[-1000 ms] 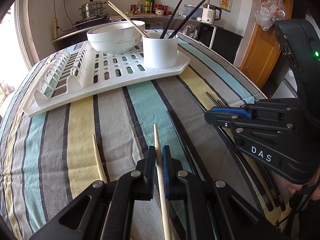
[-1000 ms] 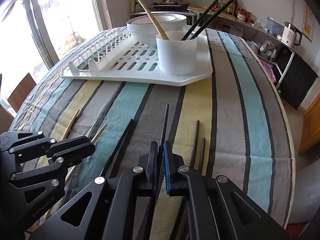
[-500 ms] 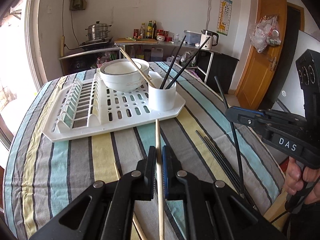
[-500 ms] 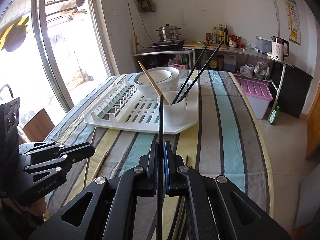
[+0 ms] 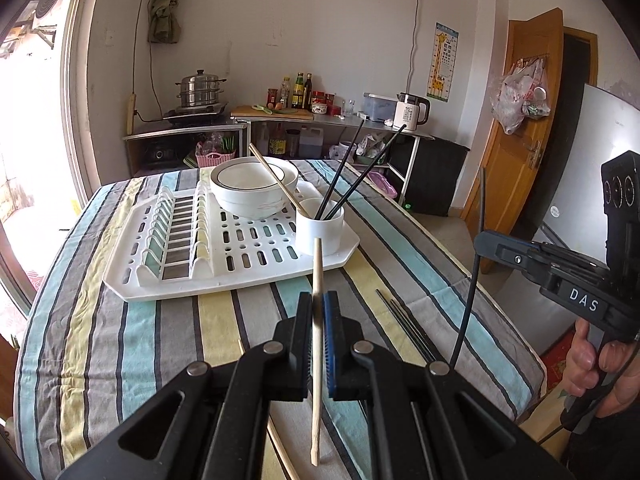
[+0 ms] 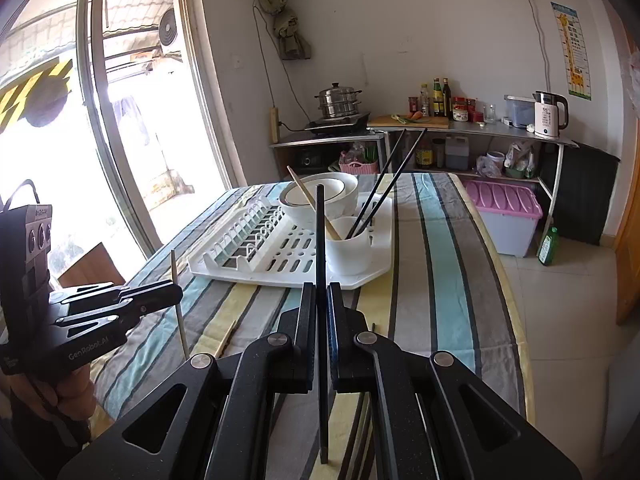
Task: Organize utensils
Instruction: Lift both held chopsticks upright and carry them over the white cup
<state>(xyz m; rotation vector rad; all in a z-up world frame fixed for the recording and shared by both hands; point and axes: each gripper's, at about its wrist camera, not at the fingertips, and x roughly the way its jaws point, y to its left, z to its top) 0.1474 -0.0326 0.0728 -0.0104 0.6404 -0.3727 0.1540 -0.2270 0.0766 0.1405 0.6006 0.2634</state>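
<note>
My left gripper [image 5: 318, 304] is shut on a wooden chopstick [image 5: 317, 276] and holds it upright, high above the striped table. My right gripper [image 6: 319, 292] is shut on a black chopstick [image 6: 320, 240], also upright. Each gripper shows in the other's view, the right one [image 5: 486, 240] and the left one [image 6: 174, 292]. A white utensil cup [image 5: 320, 230] stands on the white drying rack [image 5: 248, 248] ahead, holding one wooden and two black chopsticks. It also shows in the right wrist view [image 6: 349, 244].
Two stacked white bowls [image 5: 254, 186] sit on the rack behind the cup. Black chopsticks [image 5: 404, 324] and a wooden one [image 6: 225, 338] lie on the striped tablecloth [image 5: 120, 320]. The table edge is at the right. A kitchen counter and a door stand beyond.
Both grippers have lifted their chopsticks off the table and risen well above it, pulling back from the rack. The chopsticks now stand upright in the jaws.
</note>
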